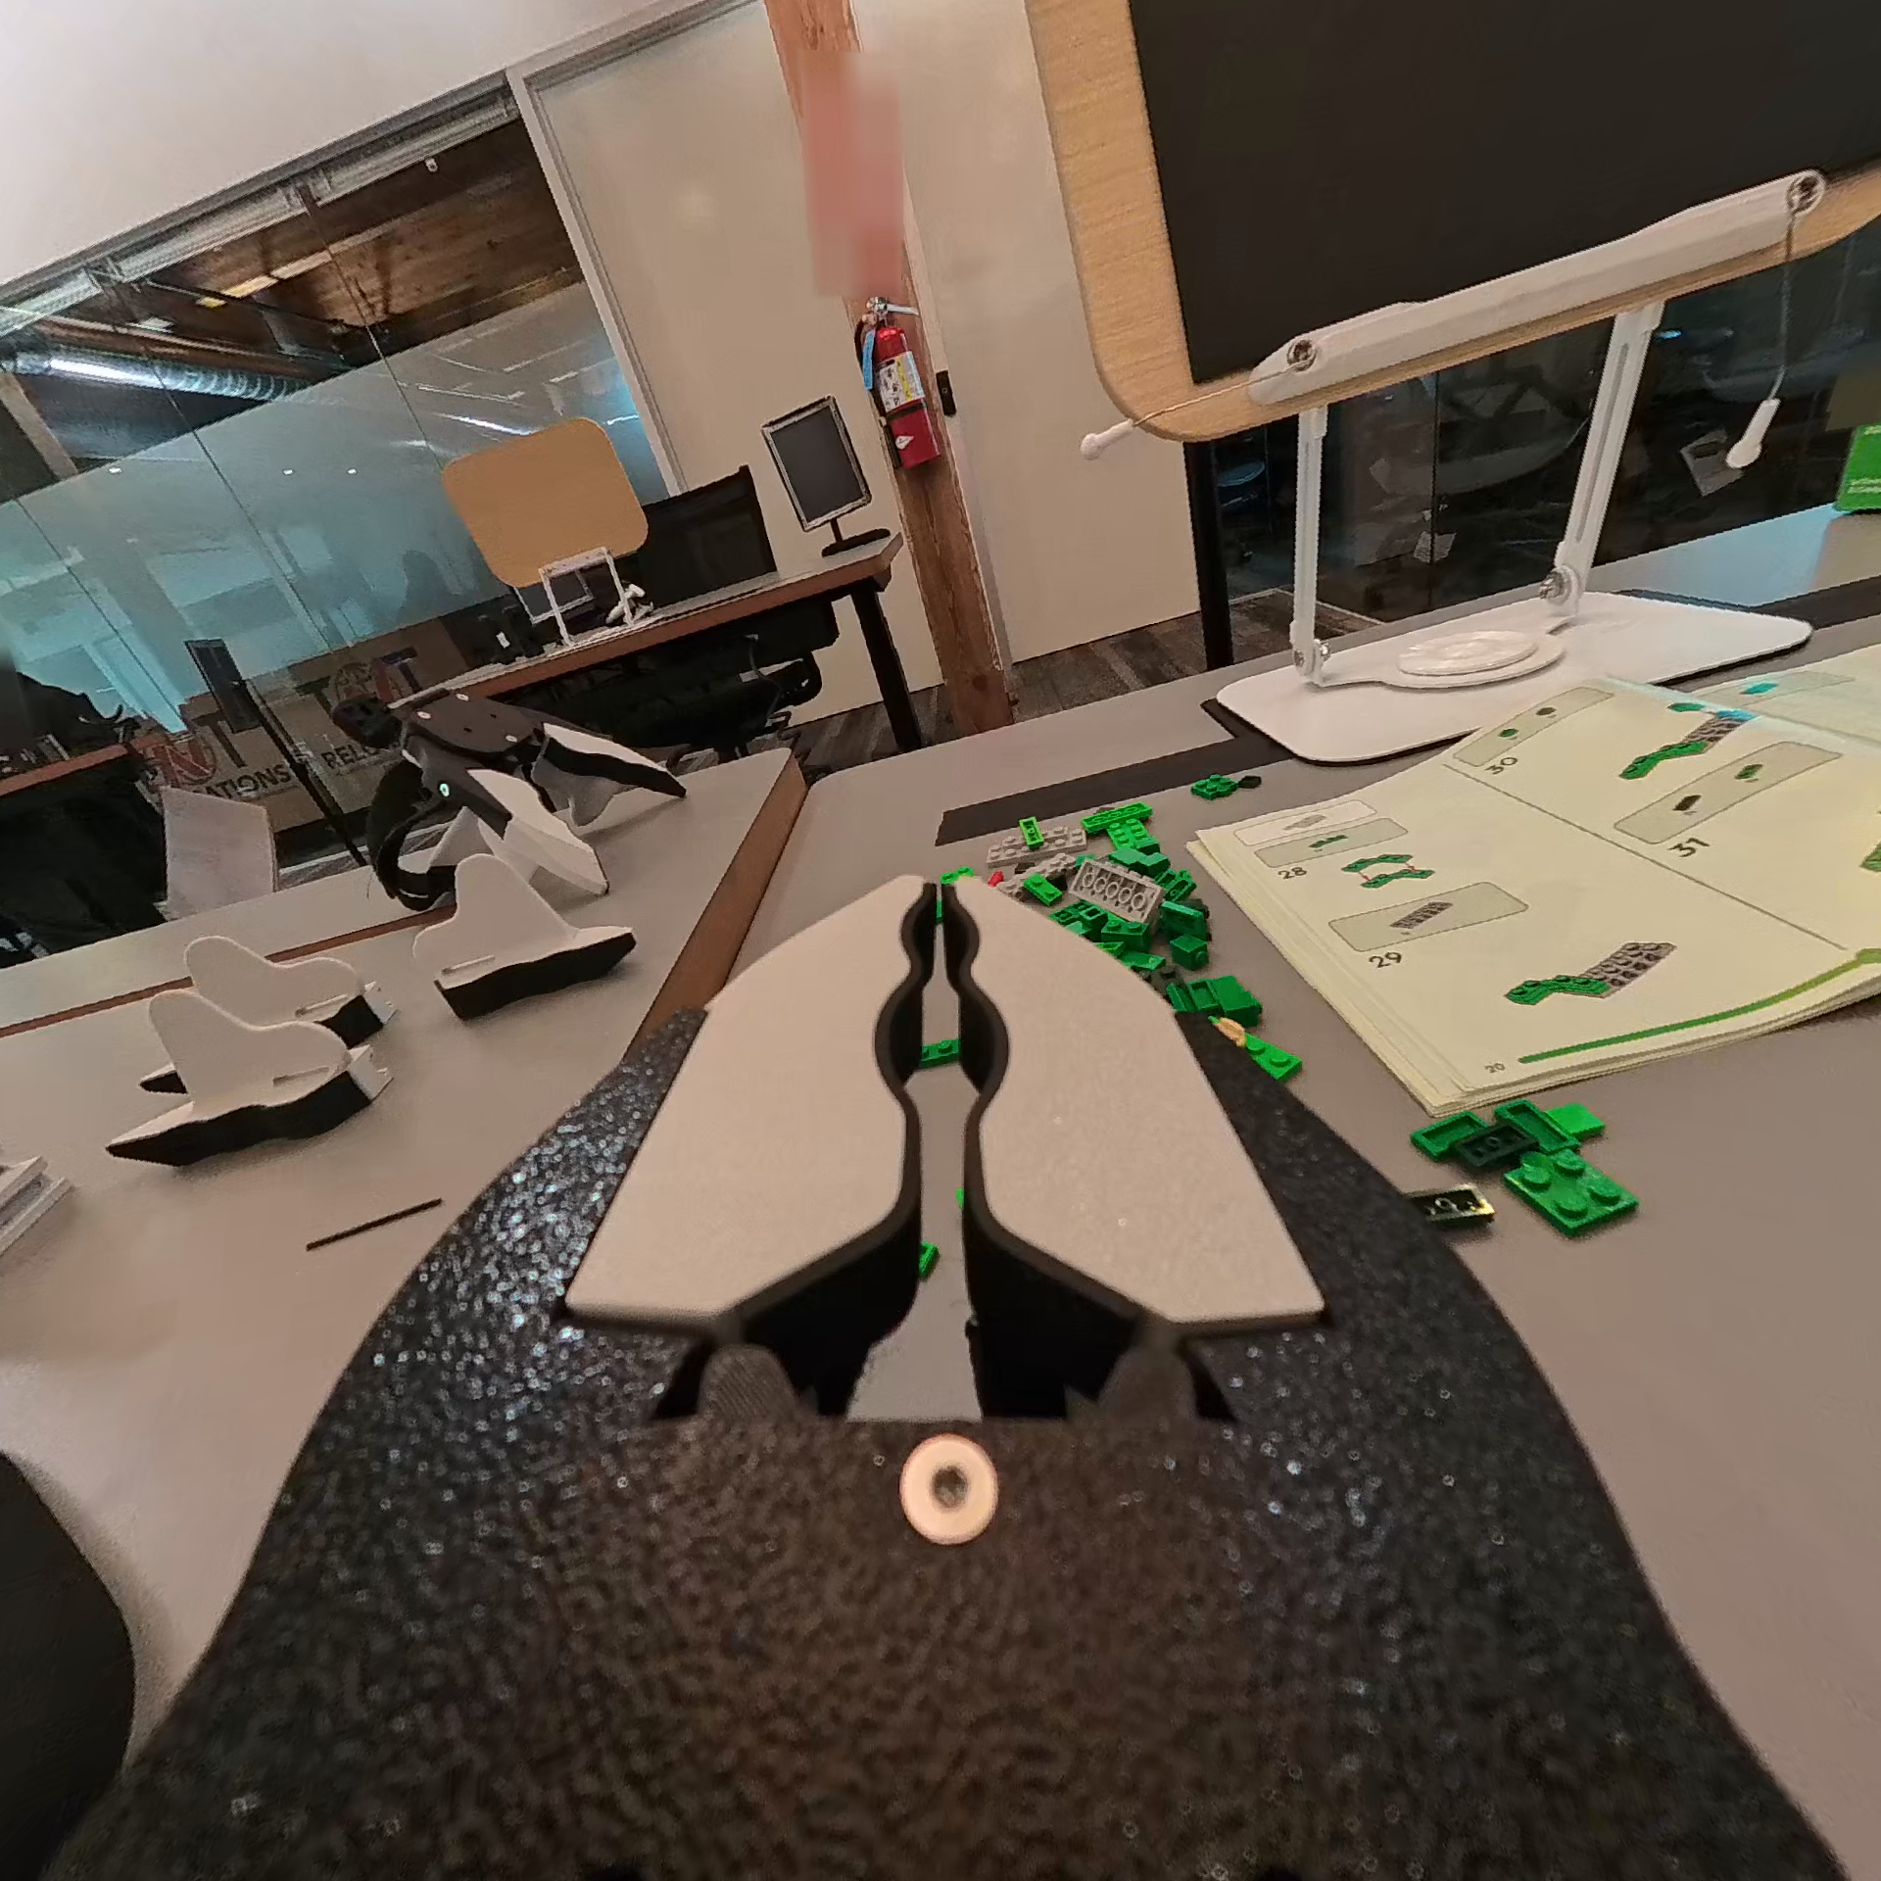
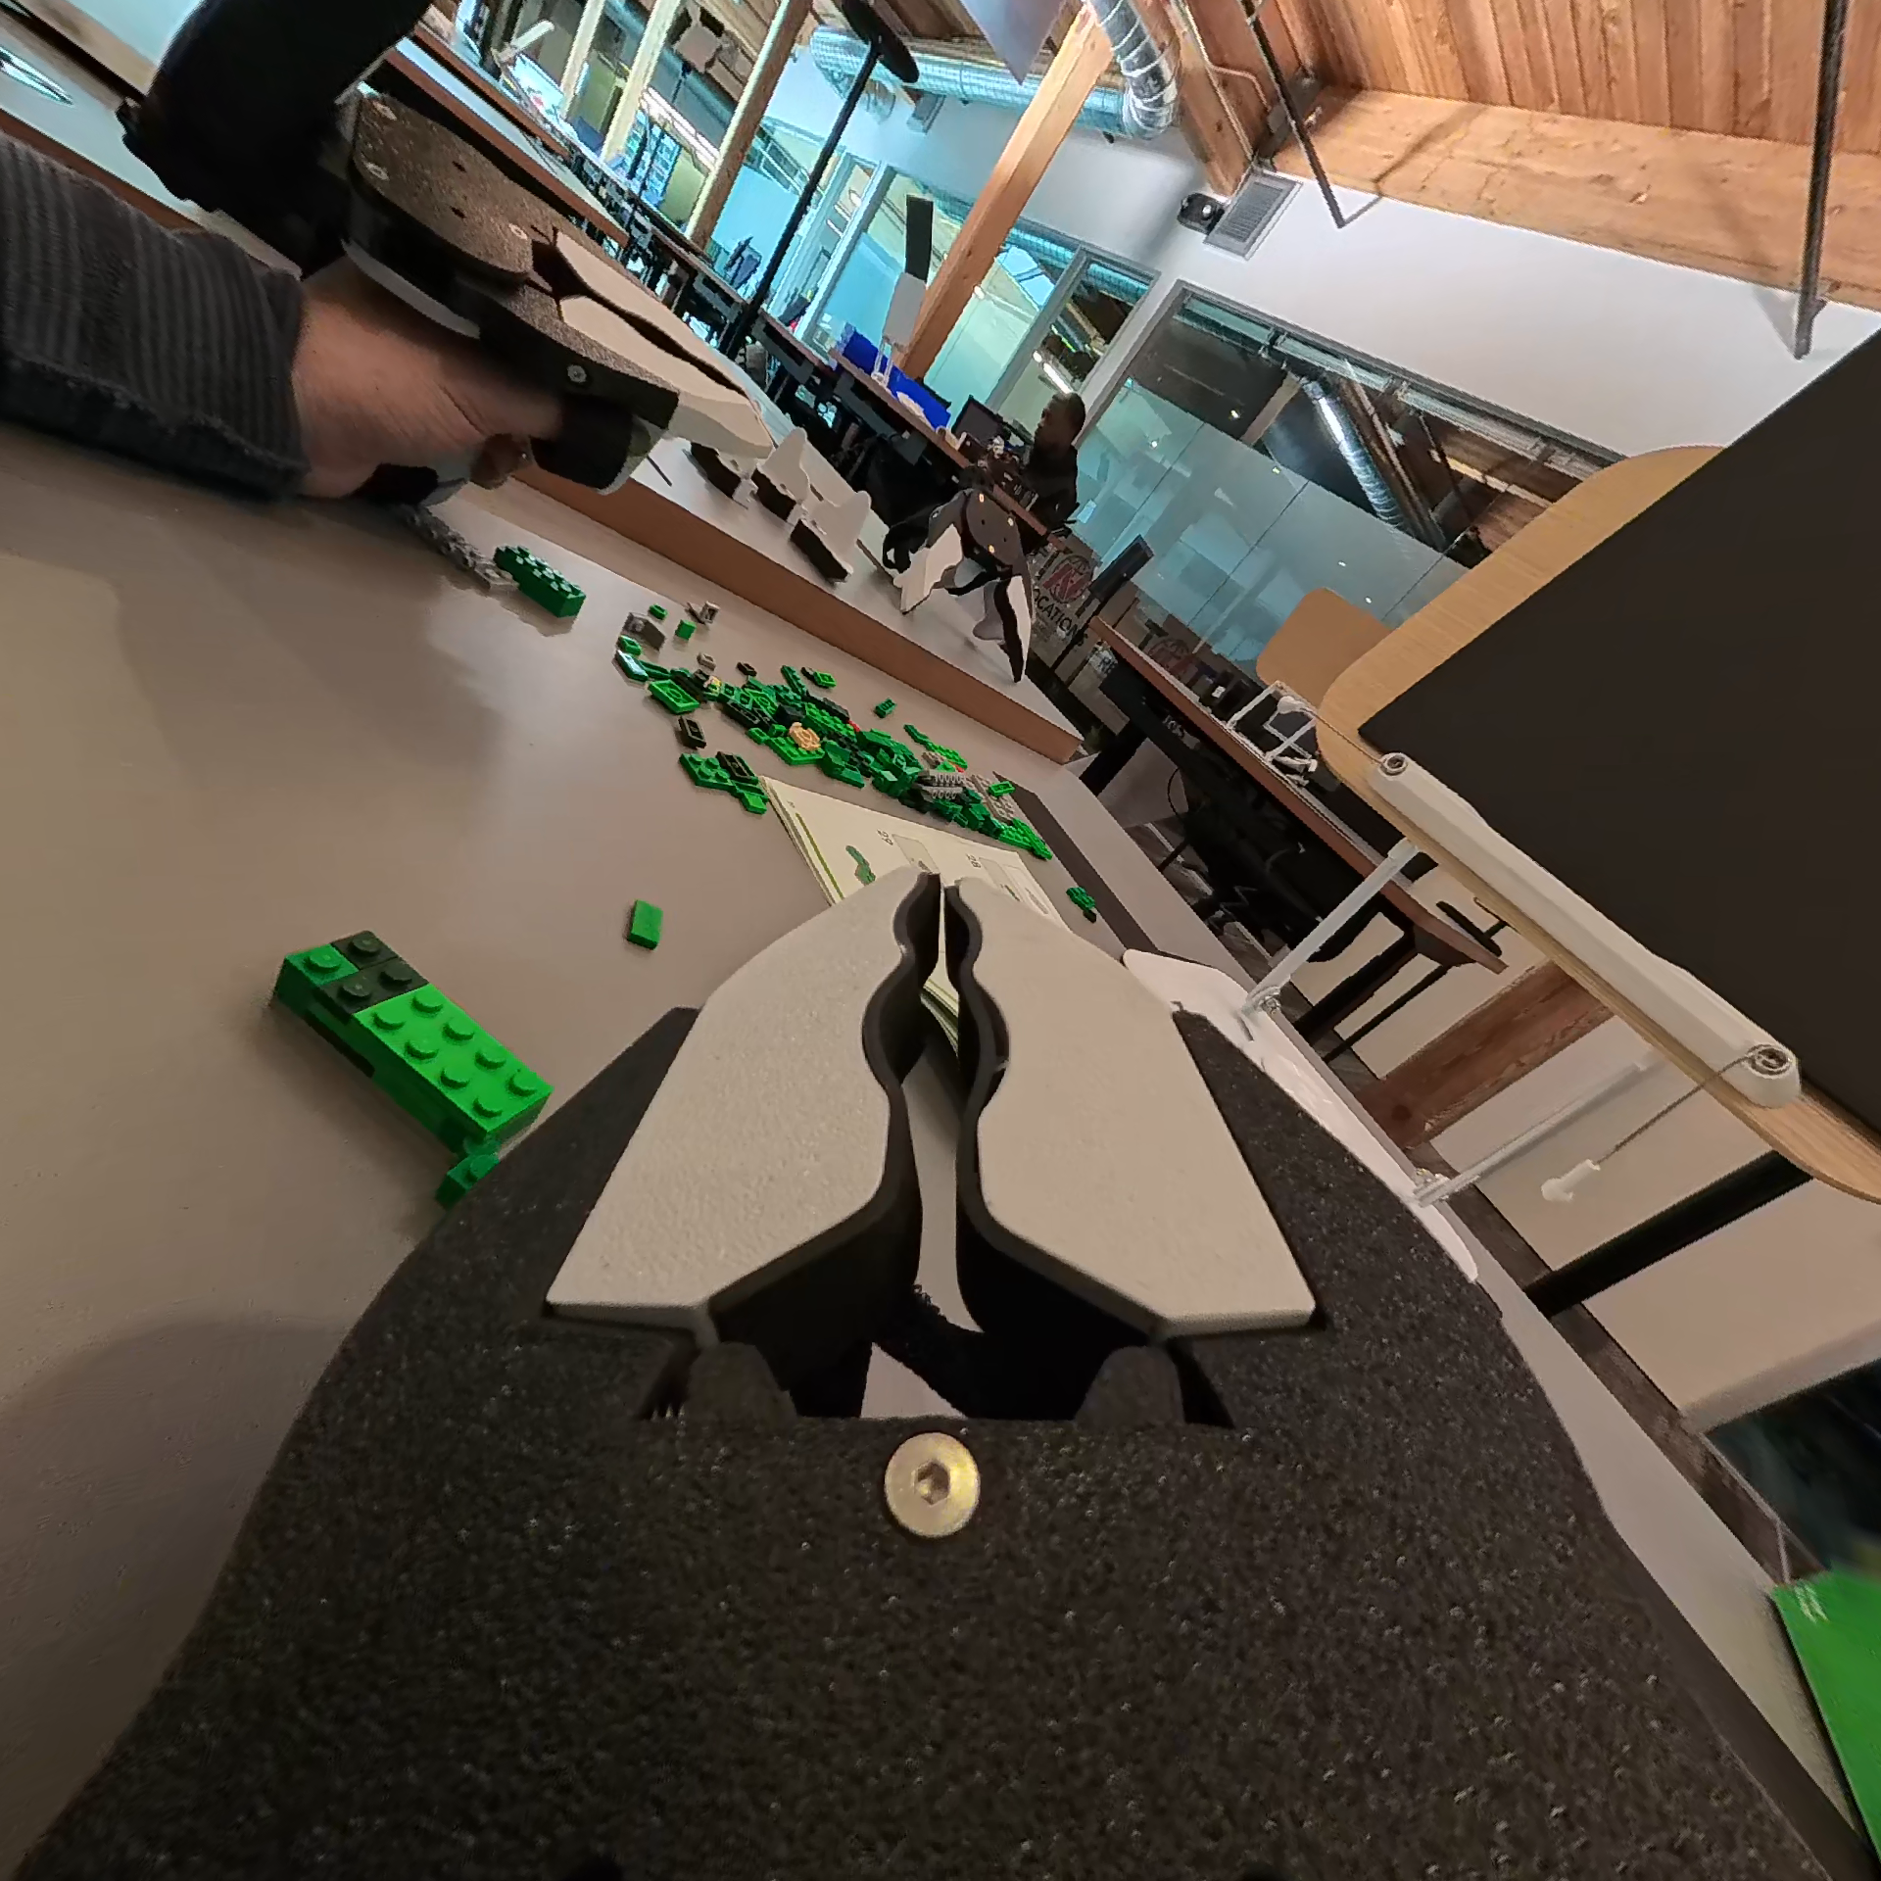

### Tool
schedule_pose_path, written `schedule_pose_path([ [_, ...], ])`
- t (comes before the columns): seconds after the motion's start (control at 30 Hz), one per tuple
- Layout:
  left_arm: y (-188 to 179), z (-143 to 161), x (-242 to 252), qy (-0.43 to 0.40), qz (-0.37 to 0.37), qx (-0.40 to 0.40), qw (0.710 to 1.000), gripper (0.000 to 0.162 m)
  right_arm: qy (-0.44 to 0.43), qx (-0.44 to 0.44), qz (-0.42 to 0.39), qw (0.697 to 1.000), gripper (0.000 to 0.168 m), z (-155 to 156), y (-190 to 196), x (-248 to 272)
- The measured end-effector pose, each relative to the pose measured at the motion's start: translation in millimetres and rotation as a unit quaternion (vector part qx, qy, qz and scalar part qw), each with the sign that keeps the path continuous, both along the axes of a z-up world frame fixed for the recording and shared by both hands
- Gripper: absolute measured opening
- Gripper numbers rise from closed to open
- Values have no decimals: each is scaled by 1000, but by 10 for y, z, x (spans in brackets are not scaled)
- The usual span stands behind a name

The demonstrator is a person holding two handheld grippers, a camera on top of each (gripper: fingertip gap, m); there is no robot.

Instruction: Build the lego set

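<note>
The left gripper (image 1: 942, 896) is closed and holds nothing, above the grey table (image 1: 1629, 1425). Green bricks (image 1: 1130, 916) lie beside an open instruction booklet (image 1: 1588, 896).

The open pale-green paper instruction booklet (image 1: 1527, 896) on the grey table carries printed step numbers beside its build diagrams. The red fire extinguisher (image 1: 906, 392) on the wooden post bears a printed label and a blue tag. Large lettering (image 1: 305, 758) runs across the far glass wall. A small black tile (image 1: 1454, 1207) shows pale markings, too small to read.

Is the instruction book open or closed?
Open. The instruction book lies flat on the table, pages spread and building steps showing, beside the pile of green bricks.
</note>
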State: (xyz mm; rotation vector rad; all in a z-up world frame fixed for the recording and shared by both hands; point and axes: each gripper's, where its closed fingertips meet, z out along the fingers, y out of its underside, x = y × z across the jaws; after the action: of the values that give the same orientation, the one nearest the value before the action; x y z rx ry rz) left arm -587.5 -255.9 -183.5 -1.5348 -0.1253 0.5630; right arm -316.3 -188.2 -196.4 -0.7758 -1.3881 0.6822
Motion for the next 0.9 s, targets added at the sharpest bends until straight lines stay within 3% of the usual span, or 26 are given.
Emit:
schedule_pose_path([
  [0.27,-15,47,94,-9,-17,9,1000,4,3,-13,0,1000,0,6,11,7],
  [0.43,131,30,228,-28,-62,-28,997,32,6,-30,3,1000,0,13,33,16],
  [0.6,459,-30,94,66,-110,-187,974,35,11,-51,11,999,0,25,53,23],
  [0.73,778,-295,-363,21,-130,-329,935,34,12,-63,15,998,0,26,67,21],
  [0.9,1151,-631,-740,-18,-180,-436,881,30,15,-74,18,997,0,35,82,27],
])
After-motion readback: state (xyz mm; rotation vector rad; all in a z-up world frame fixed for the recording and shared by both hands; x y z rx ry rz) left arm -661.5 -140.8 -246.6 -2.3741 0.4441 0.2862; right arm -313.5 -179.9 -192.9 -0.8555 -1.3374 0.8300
